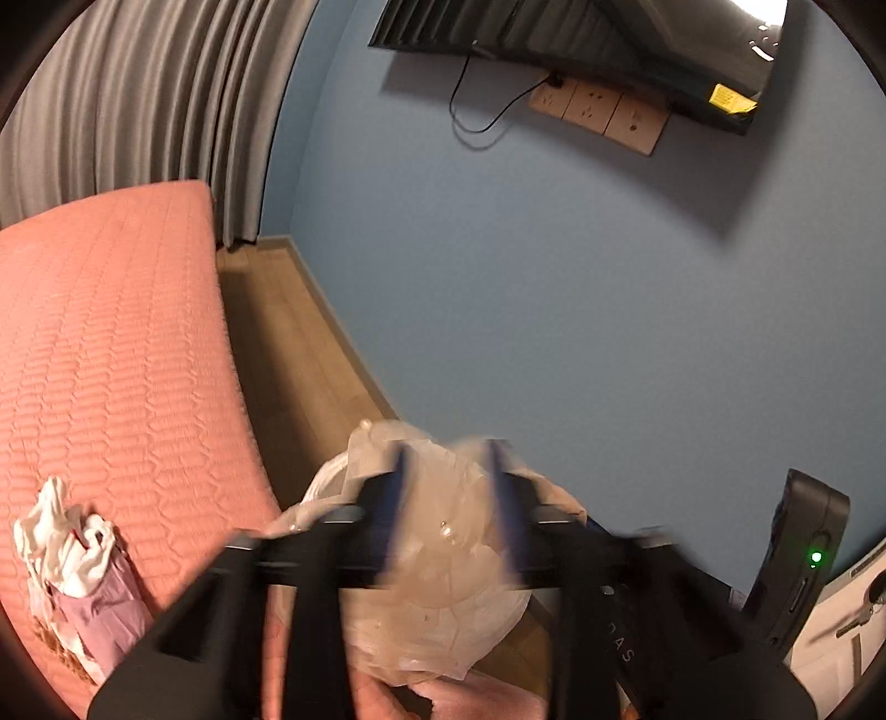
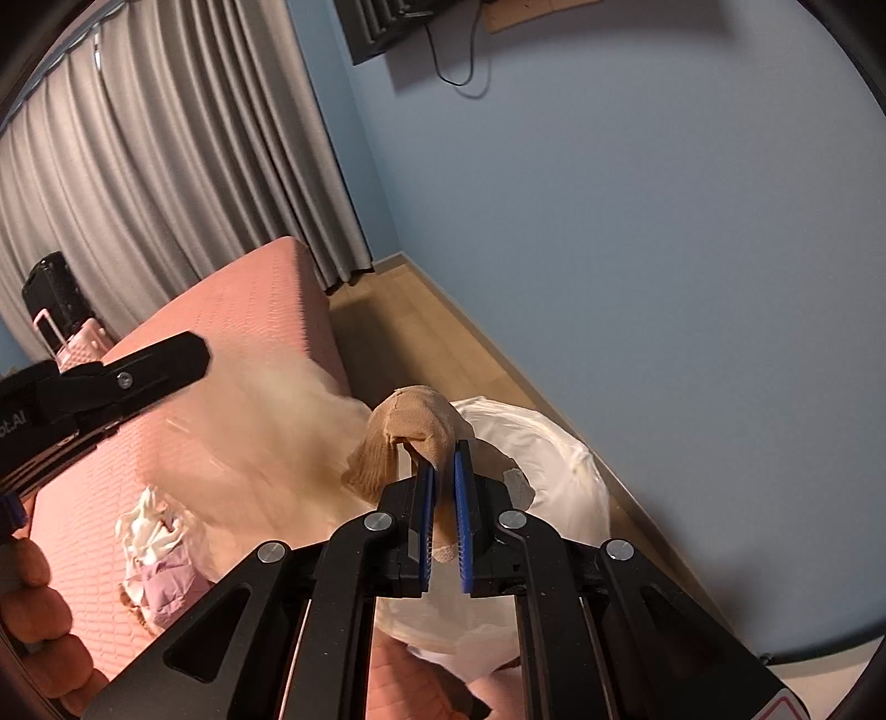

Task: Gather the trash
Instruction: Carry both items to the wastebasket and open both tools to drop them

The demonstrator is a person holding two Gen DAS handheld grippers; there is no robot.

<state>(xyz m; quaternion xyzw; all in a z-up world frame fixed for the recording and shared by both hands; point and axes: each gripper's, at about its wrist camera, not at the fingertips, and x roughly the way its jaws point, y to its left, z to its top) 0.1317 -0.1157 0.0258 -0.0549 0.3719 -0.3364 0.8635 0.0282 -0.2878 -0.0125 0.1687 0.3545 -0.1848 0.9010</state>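
My left gripper (image 1: 451, 459) is shut on the rim of a translucent plastic trash bag (image 1: 443, 581) and holds it up beside the pink bed; the fingers are motion-blurred. In the right wrist view the left gripper's body (image 2: 111, 382) stretches the bag (image 2: 266, 432) over the bed edge. My right gripper (image 2: 444, 471) is shut on a crumpled tan stocking (image 2: 410, 437) and holds it above a white-lined bin (image 2: 554, 459) on the floor. A white and lilac bundle of cloth or paper (image 1: 77, 565) lies on the bed, also seen in the right wrist view (image 2: 155, 554).
The pink quilted bed (image 1: 111, 343) fills the left. A strip of wood floor (image 1: 288, 343) runs between it and the blue wall (image 1: 554, 304). Grey curtains (image 2: 166, 166) hang behind. A pink suitcase with a black bag (image 2: 61, 315) stands at far left. A wall TV (image 1: 581, 33) hangs above.
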